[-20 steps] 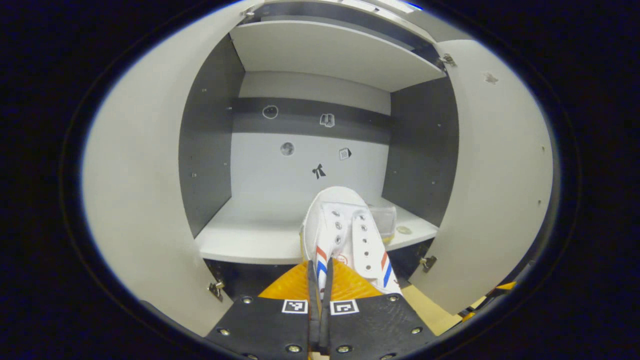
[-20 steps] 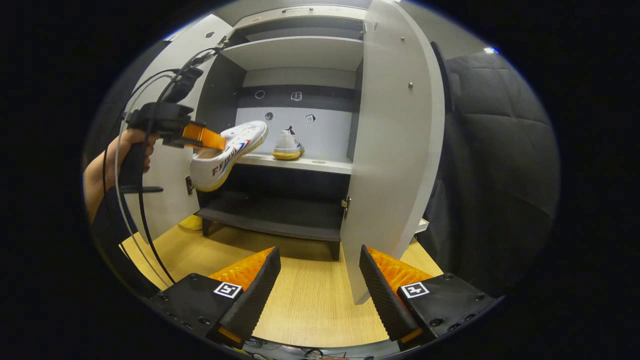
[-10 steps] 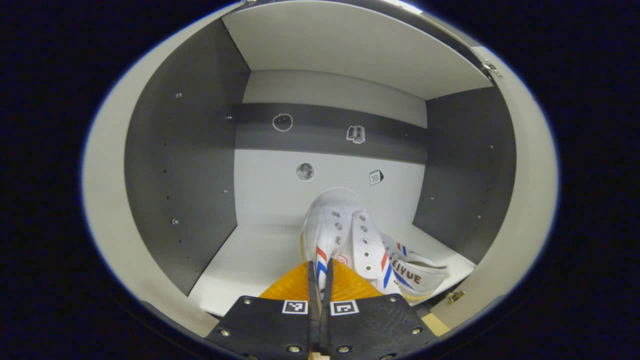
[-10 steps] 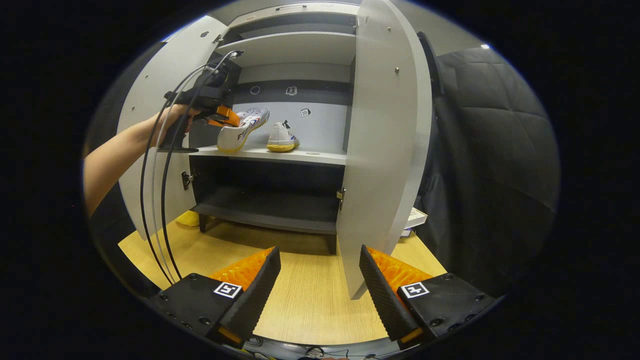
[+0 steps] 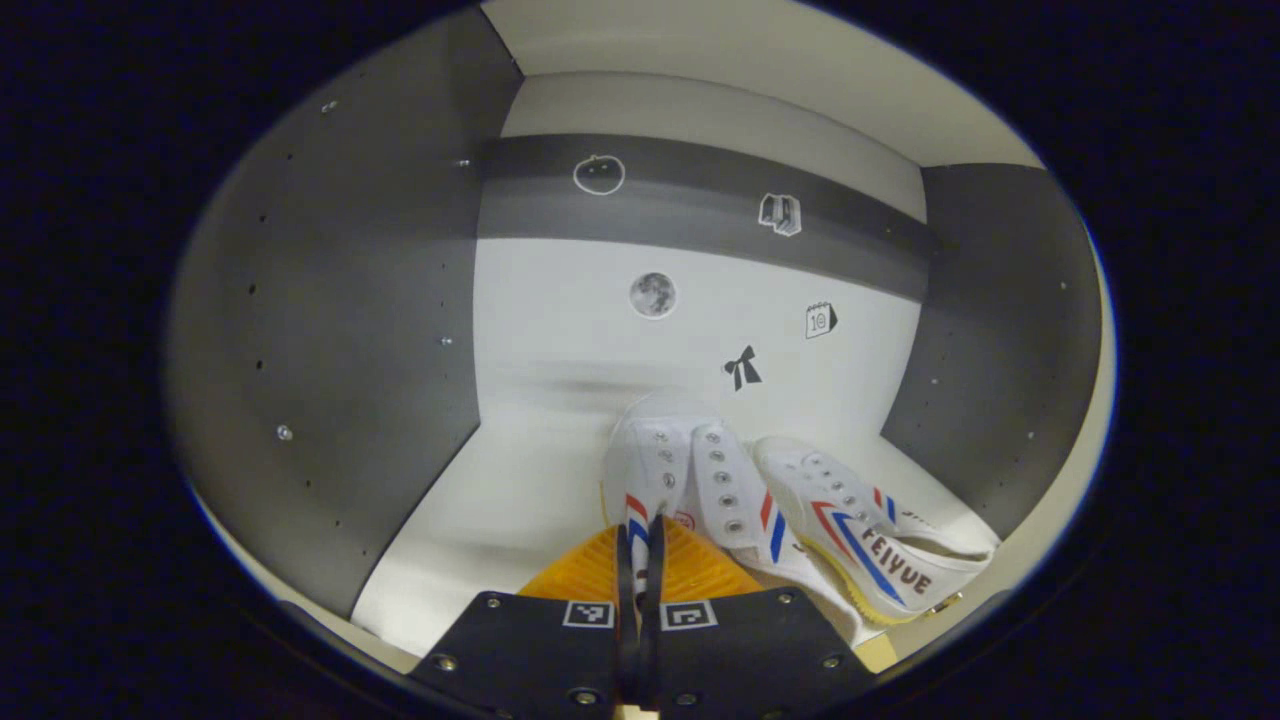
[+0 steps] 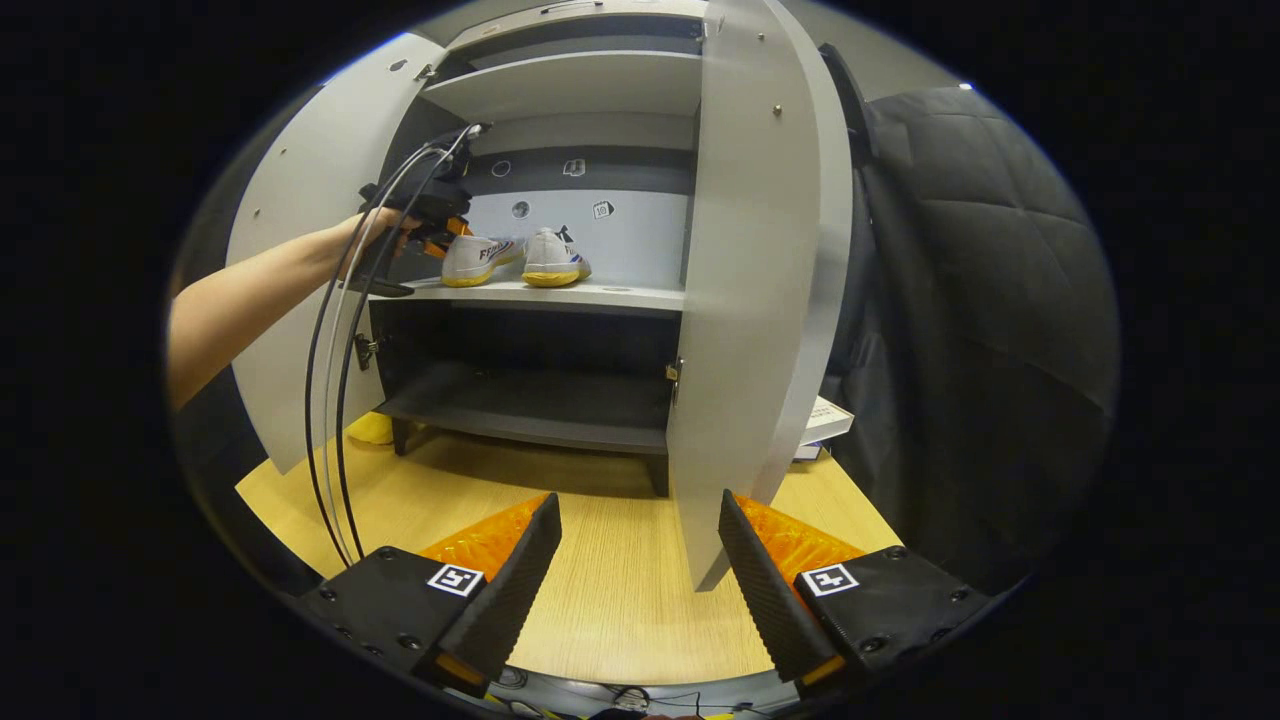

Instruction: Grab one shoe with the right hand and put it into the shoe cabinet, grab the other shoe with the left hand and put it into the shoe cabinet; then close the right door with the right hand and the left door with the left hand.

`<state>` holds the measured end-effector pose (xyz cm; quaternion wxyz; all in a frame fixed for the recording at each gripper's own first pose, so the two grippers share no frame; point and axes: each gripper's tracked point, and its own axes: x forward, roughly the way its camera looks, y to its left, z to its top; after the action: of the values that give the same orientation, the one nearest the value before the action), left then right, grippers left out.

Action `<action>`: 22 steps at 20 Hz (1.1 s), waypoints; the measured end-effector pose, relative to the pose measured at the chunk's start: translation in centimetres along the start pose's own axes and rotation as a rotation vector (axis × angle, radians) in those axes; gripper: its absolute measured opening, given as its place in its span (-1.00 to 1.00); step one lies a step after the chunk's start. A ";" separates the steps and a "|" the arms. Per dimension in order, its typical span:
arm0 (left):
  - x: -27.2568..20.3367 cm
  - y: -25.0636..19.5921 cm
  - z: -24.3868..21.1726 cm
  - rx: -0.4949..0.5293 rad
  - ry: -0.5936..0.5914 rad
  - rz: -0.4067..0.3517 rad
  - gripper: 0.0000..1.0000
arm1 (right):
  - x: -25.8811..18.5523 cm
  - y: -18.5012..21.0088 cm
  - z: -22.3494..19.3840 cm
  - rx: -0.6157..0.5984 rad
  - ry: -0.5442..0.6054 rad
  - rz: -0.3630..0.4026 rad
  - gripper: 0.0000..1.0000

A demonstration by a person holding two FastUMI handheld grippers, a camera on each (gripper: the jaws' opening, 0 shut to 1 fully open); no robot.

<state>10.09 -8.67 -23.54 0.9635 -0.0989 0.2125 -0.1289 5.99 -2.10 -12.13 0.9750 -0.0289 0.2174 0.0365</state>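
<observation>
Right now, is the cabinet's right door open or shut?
Open. In the right gripper view the right door swings out from the cabinet, leaving the shelf and both shoes exposed.

Bare shelf [image 5: 500, 500] lies left of the shoes [image 5: 860, 530]; right door [image 6: 750, 300] stands half-open.

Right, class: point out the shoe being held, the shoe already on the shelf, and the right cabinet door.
held shoe [image 5: 662, 462]: left gripper view, laced top.
shelved shoe [image 5: 868, 535]: left gripper view, striped side.
right door [image 6: 752, 300]: right gripper view, inner face.
</observation>
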 end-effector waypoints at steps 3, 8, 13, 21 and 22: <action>0.4 1.5 2.1 0.075 -0.089 0.046 -0.55 | -0.3 0.1 0.4 -0.006 -0.015 0.003 0.99; -0.1 2.4 3.3 0.142 -0.141 0.096 0.95 | -0.8 0.2 1.0 -0.001 -0.035 -0.002 0.99; -2.9 1.1 3.7 0.129 -0.204 0.062 0.95 | -2.0 -0.6 3.0 0.015 -0.090 -0.015 0.99; -11.5 -1.8 1.8 0.200 -0.293 -0.055 0.97 | -4.5 -1.8 7.0 0.053 -0.188 -0.035 0.98; -12.6 -2.1 1.3 0.206 -0.296 -0.072 0.97 | -4.7 -1.9 7.5 0.057 -0.200 -0.035 0.99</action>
<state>-0.86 -6.82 -17.02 0.9841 -0.0249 0.0505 -0.1686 5.07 -3.72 -3.31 0.9927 -0.0014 0.1196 0.0161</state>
